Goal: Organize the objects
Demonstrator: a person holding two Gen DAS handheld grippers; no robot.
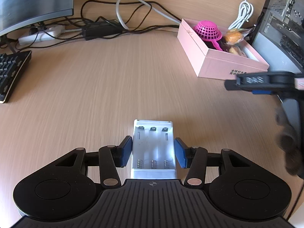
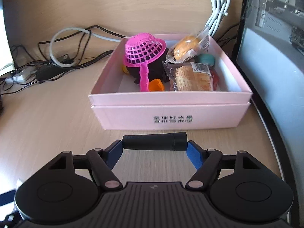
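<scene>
Tongs check: your left tongs (image 1: 153, 153) clamp the white battery holder (image 1: 153, 148), right tongs (image 2: 154, 152) pinch the black cylinder (image 2: 154, 142) endwise, so lift level over the pink box (image 2: 169, 117) wall.

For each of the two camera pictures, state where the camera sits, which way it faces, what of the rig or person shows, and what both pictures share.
Left wrist: on the left gripper, facing down over the desk; its pads flank a white battery holder; the right gripper shows at the right edge.
Right wrist: on that gripper, facing the pink box; a black cylinder spans its fingertips.
Shared: box, pink strainer, cables.
</scene>
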